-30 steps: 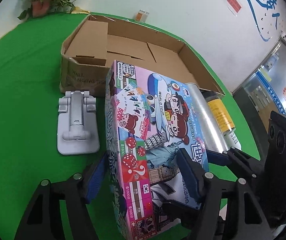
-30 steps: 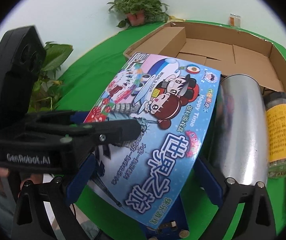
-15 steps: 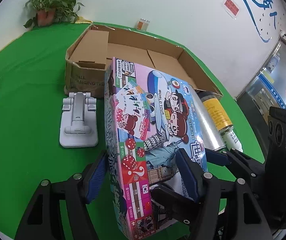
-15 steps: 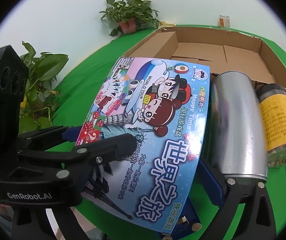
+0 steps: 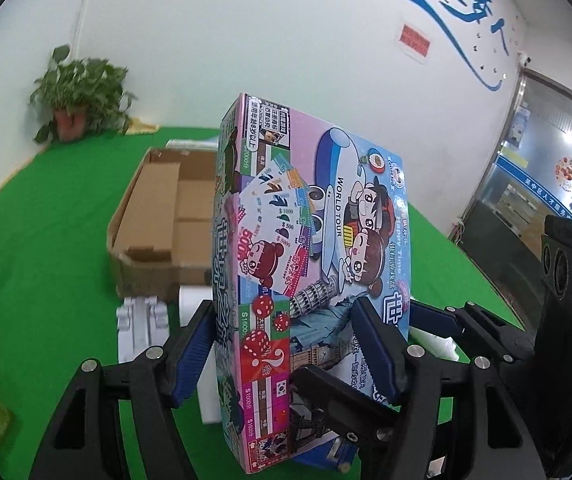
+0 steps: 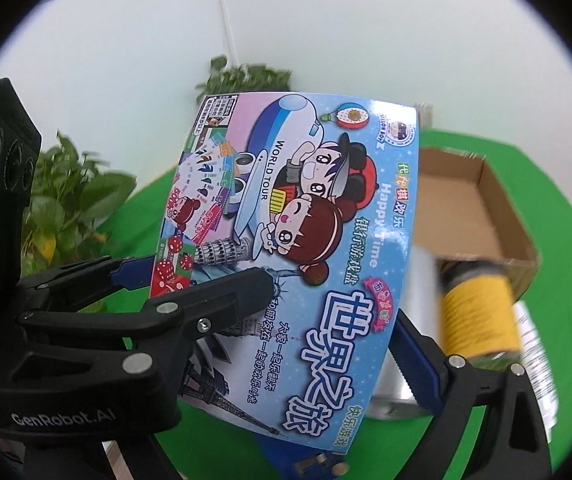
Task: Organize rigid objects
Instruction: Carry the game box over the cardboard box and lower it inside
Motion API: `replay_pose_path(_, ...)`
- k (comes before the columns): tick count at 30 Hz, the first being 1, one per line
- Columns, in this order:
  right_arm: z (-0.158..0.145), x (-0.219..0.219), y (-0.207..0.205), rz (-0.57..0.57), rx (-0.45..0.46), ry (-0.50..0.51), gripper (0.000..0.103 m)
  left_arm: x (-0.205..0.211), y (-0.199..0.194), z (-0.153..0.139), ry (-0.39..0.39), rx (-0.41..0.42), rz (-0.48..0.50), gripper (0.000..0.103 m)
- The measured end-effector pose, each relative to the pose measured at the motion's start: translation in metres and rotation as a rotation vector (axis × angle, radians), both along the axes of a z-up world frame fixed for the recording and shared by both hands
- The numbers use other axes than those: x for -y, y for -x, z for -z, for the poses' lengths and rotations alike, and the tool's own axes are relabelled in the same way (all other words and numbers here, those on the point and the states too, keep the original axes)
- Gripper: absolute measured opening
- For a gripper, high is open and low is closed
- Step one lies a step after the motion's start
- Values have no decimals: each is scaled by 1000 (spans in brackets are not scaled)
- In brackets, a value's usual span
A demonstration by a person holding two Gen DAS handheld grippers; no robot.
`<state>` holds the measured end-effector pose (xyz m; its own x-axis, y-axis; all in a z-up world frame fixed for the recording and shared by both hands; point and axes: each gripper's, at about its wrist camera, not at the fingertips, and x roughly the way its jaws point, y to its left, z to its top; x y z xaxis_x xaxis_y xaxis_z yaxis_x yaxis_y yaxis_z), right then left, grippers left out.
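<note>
Green felt table (image 5: 46, 240); both grippers clamp glossy rectangular game box (image 5: 309, 240), w/ corrugated carton (image 5: 154, 216) behind.

The left gripper (image 5: 286, 354) is gripping the box (image 5: 309, 264) across its narrow depth, one blue-padded finger (image 5: 192, 354) pressing on the side panel and the other lying against the printed face. The right gripper (image 6: 286, 364) is gripping the same box across its width at the near end; only its right-hand finger (image 6: 415, 354) is showing, pressed against the box edge, the other being hidden behind the box. Both are pointing forward and slightly upward, holding the box tilted above the table (image 5: 54, 240). The left gripper body is crossing the right view at lower left.
</note>
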<state>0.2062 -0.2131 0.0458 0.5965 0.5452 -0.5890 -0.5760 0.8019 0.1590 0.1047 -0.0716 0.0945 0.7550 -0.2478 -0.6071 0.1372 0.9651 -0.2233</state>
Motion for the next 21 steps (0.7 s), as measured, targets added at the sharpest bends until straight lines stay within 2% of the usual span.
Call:
replay_pose_path(4, -23, 10, -11, 44, 52, -19, 93, 15, -14, -31, -27, 58, 45, 65)
replay_pose_path(10, -41, 16, -31, 86, 81, -29, 92, 30, -40, -62, -52, 95, 81, 65)
replay_pose_path(16, -45, 7, -63, 108, 72, -15, 92, 33, -80, -78, -52, 94, 100, 65)
replay_pose_path(21, -42, -7, -93, 101, 56, 2, 92, 25, -119, -74, -38, 73, 92, 65)
